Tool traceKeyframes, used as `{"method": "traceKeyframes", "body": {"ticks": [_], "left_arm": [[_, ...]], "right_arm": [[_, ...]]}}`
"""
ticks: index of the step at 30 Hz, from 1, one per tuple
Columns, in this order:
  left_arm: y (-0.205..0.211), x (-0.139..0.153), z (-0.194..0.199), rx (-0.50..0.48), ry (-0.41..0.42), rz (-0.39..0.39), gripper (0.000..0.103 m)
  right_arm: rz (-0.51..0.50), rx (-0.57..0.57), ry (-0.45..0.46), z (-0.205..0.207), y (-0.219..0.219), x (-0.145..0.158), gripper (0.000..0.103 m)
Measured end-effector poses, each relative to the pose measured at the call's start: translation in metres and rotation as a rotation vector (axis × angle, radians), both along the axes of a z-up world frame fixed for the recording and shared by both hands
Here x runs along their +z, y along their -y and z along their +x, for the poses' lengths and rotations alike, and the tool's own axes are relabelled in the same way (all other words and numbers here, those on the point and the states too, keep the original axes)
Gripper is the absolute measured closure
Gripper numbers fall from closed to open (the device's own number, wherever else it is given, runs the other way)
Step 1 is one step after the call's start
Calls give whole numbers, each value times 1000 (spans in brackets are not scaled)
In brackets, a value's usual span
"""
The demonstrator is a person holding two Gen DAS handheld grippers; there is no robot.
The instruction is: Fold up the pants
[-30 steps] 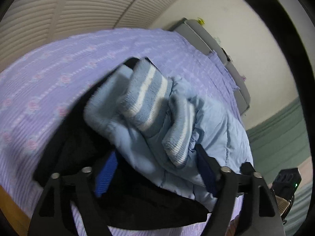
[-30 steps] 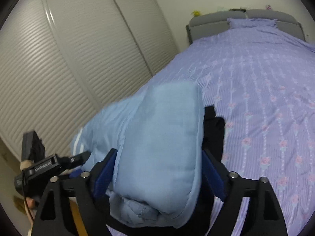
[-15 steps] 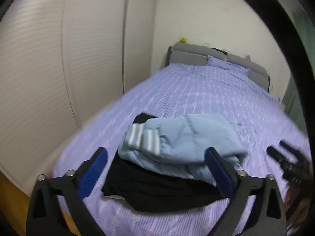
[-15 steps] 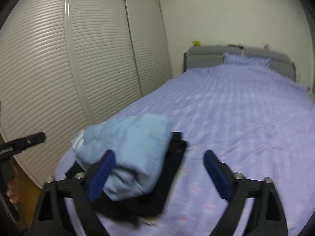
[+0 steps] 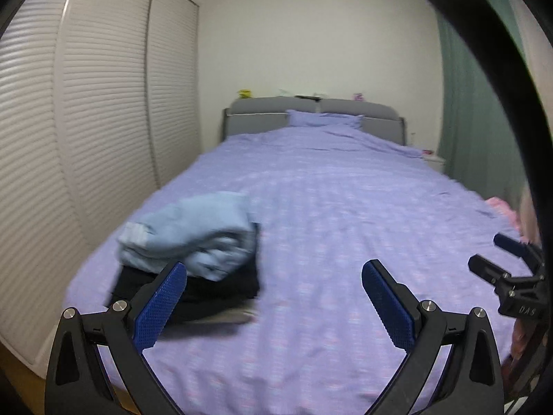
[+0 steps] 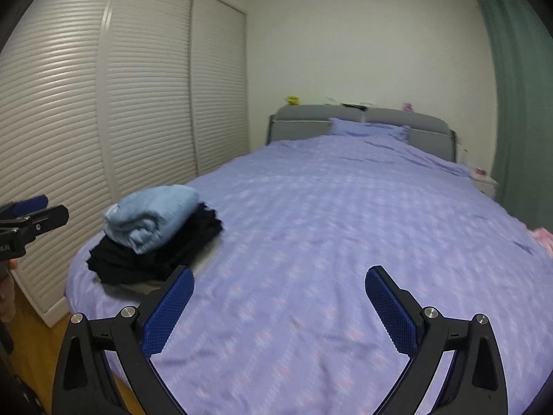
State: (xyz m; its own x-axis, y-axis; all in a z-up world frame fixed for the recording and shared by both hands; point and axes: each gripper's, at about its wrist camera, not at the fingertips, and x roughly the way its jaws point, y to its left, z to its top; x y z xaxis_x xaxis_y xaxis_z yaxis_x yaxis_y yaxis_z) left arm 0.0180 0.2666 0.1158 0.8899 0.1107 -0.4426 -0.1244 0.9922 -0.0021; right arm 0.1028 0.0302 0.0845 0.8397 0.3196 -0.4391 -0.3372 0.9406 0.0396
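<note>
1. The light blue pants (image 6: 152, 218) lie folded into a bundle on a black folded garment (image 6: 148, 259), at about 9 o'clock in the right wrist view, near the bed's (image 6: 328, 224) foot corner beside the slatted wardrobe doors (image 6: 86, 103)
2. The left gripper (image 5: 273, 297) has just been opening, its jaws wide apart with nothing between them; the right gripper (image 6: 280, 304) likewise, jaws spread and empty over bare bedspread
3. The fold looks finished and let go; a pink item (image 6: 542, 235) at 3 o'clock may be next, calling for a reach across
</note>
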Motion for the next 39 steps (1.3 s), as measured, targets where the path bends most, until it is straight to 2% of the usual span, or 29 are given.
{"method": "traceKeyframes", "body": {"ticks": [6, 11, 17, 22, 28, 33, 39], "left_arm": [[75, -11, -14, -96, -11, -3, 0], [134, -19, -23, -186, -18, -4, 0], [191, -22, -31, -193, 12, 39, 0], [213, -33, -30, -189, 15, 9, 0], [224, -48, -25, -181, -21, 19, 0], [226, -56, -23, -196, -48, 0, 0], [225, -57, -27, -184, -40, 21, 0]], "right_arm": [[13, -68, -38, -39, 68, -8, 3], [69, -94, -91, -59, 117, -15, 3], [90, -134, -60, -79, 158, -21, 3], [104, -160, -53, -89, 188, -26, 3], [120, -198, -55, -94, 208, -37, 3], [115, -194, -64, -93, 208, -42, 3], [115, -186, -68, -91, 206, -45, 3]]}}
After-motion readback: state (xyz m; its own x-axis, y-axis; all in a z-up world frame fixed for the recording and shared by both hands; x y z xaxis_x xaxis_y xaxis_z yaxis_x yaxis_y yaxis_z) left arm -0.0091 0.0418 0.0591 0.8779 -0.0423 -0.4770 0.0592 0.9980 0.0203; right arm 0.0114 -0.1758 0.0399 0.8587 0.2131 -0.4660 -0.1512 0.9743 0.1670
